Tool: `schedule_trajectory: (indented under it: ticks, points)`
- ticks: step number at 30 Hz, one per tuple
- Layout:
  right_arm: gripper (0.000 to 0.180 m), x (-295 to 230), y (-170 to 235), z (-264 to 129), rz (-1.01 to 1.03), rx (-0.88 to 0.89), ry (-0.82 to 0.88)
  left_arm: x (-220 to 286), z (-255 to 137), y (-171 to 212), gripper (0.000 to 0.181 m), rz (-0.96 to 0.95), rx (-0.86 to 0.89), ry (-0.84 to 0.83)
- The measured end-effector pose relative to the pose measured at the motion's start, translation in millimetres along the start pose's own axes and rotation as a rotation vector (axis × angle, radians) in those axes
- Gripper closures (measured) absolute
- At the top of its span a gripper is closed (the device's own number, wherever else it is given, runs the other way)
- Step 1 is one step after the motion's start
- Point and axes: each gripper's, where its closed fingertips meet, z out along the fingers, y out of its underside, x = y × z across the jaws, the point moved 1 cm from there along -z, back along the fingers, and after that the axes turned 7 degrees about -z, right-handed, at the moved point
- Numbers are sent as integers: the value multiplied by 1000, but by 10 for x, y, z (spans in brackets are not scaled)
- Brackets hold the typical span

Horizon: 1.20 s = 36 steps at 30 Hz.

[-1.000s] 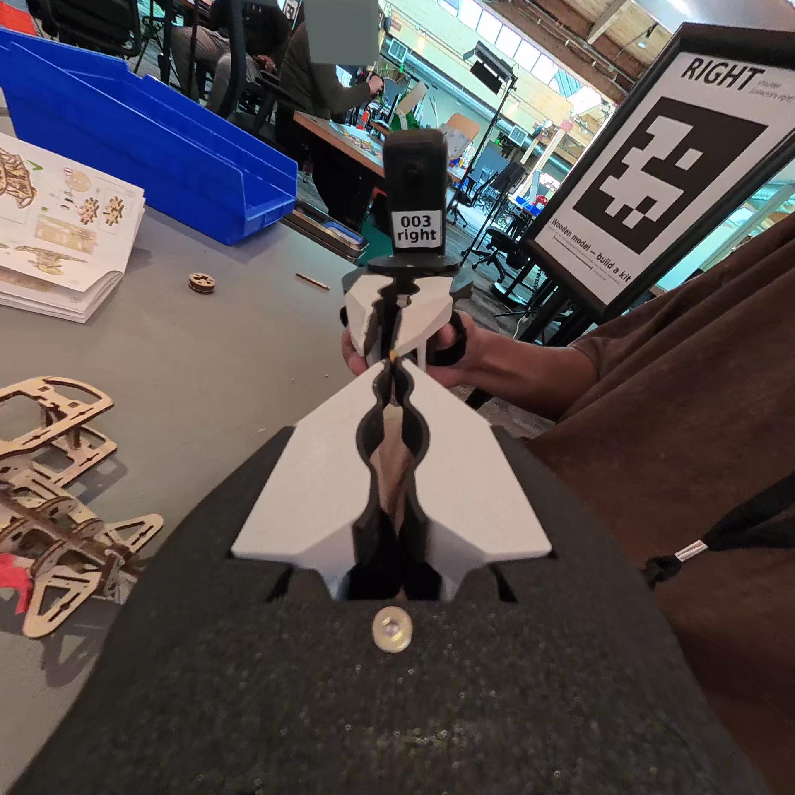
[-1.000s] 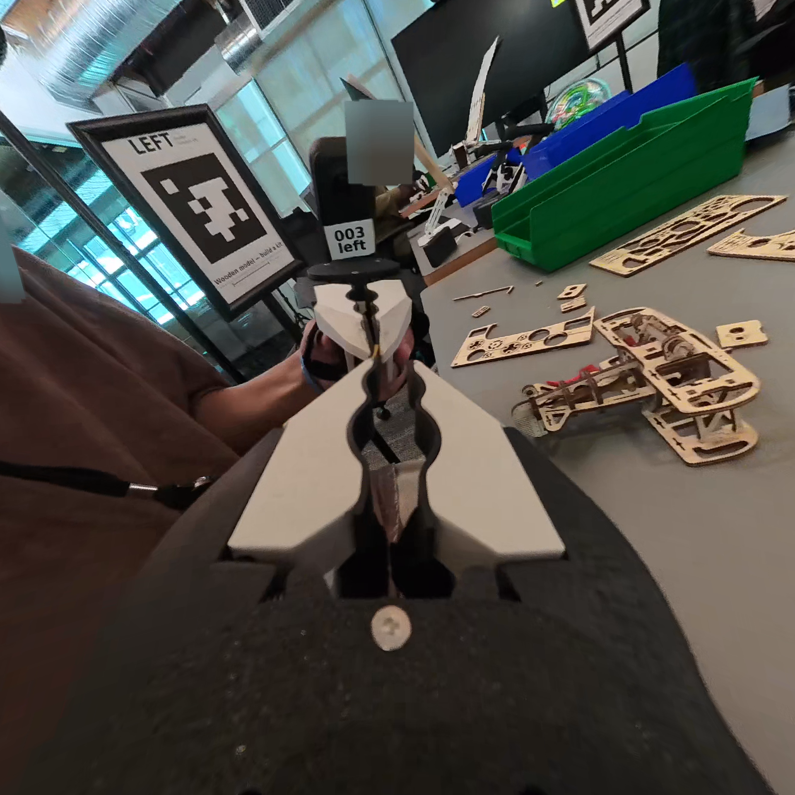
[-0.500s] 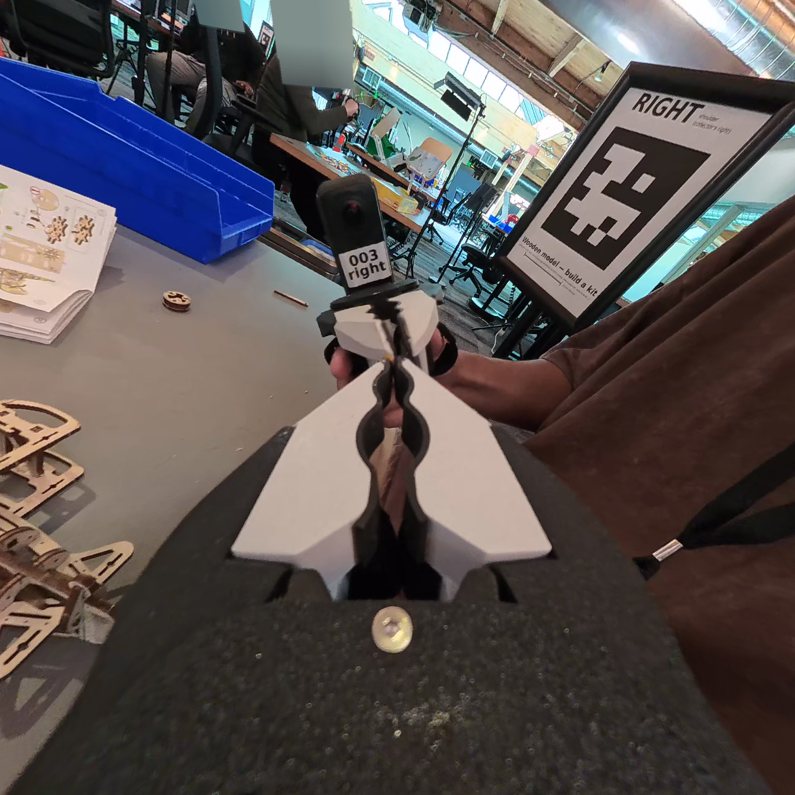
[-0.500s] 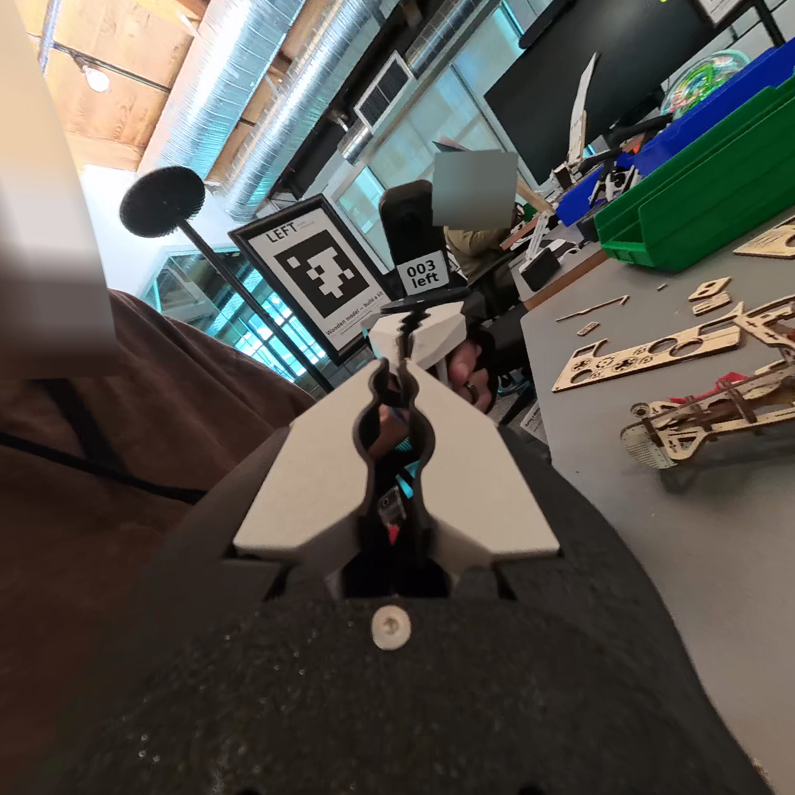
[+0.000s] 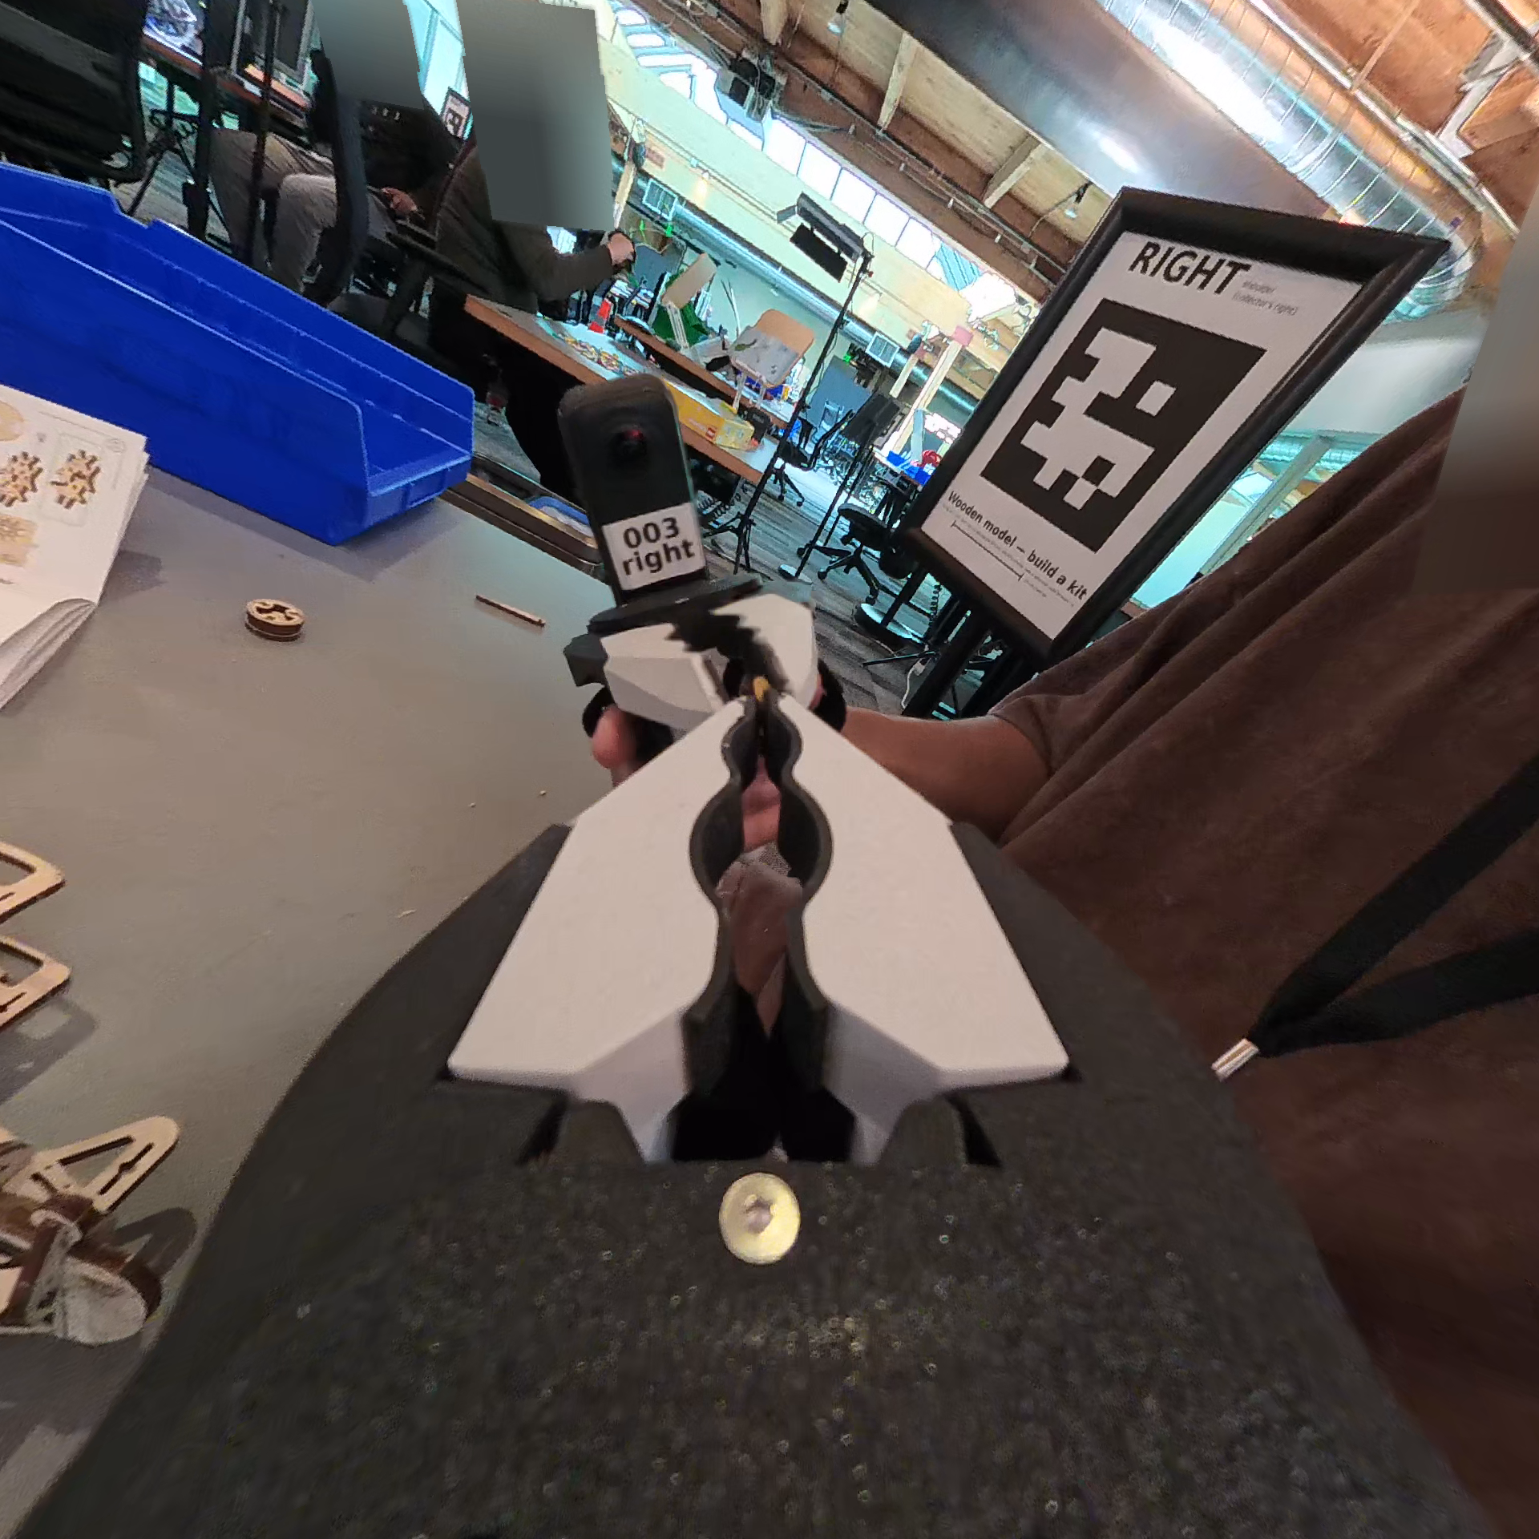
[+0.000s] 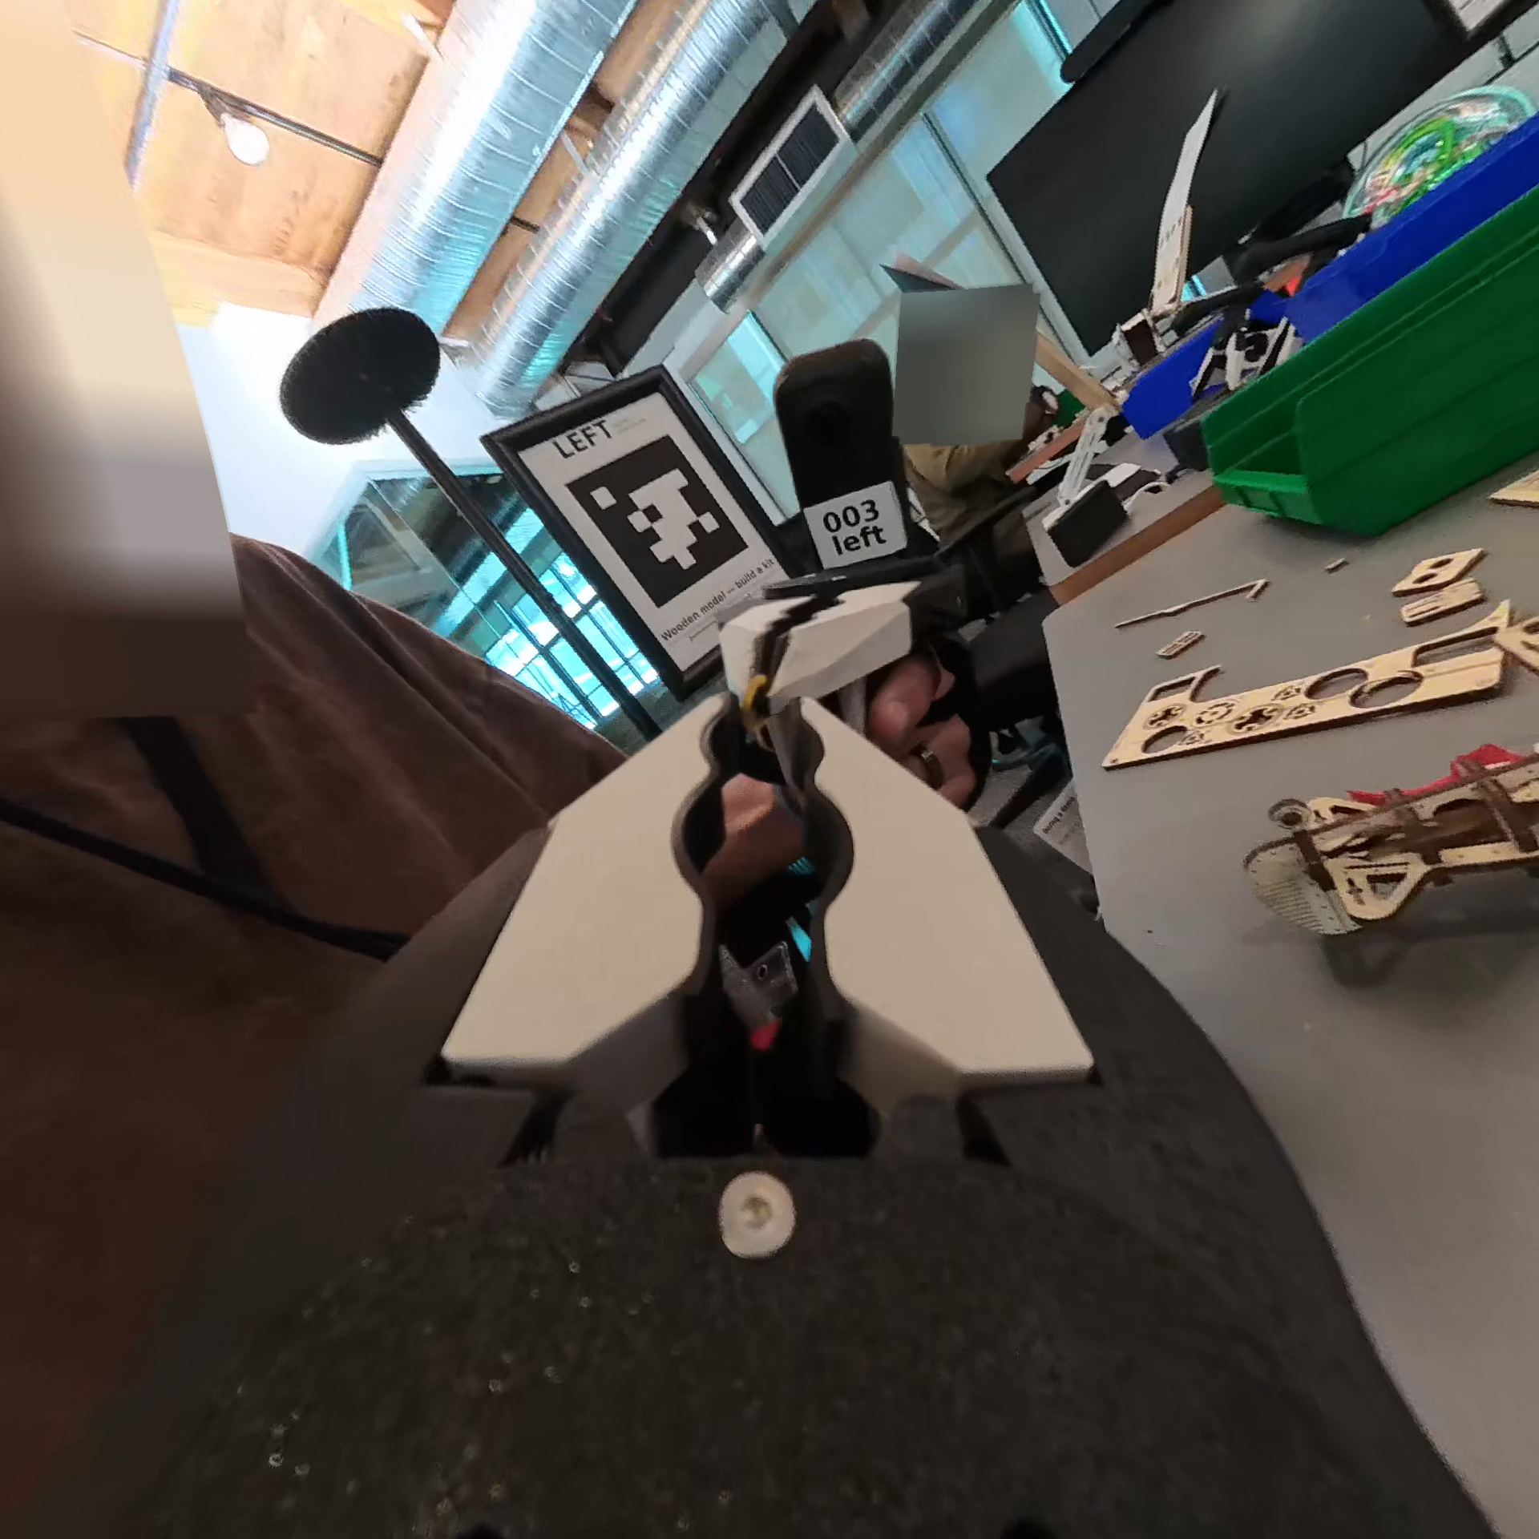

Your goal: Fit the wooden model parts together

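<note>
Both white two-finger grippers, left [image 5: 759, 708] & right [image 6: 762, 716], closed tip-to-tip on a tiny yellowish ring [image 6: 754, 693], prob. wood, off the grey table's [image 5: 250, 816] edge.

A blue bin [image 5: 250, 391] sits at the desk's [image 5: 291, 791] far edge beside a booklet [image 5: 58, 508]. A green bin [image 6: 1374, 416] stands opposite; framed signs [image 5: 1166, 416] stand behind.

We see white fingers [image 5: 883, 899] with black wavy inner edges on a speckled black body. A small yellow ring [image 6: 754, 694] sits between the meeting tips. The tabletop [image 5: 275, 799] is plain grey, the bin [image 5: 208, 375] bright blue, another bin [image 6: 1374, 433] green. The wooden parts [image 6: 1299, 704] are pale tan, the sleeve [image 5: 1249, 749] brown.
</note>
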Motion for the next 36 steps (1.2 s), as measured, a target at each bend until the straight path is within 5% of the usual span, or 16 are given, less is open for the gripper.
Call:
schedule_trajectory:
  ticks: [13, 21, 28, 36]
  points:
    - [180, 91, -7, -57, -62, -41, 123, -3, 27, 5, 181, 17, -3, -17]
    - [180, 458, 21, -172, -360, -213, 605, -258, 74, 103, 181, 92, -65, -206]
    - [180, 645, -65, -439, -500, -197, 921, -290, 400, 216, 181, 121, -149, -173]
    - [180, 579, -181, -565, -912, -383, 971, -272, 524, -82, 181, 40, -70, -81]
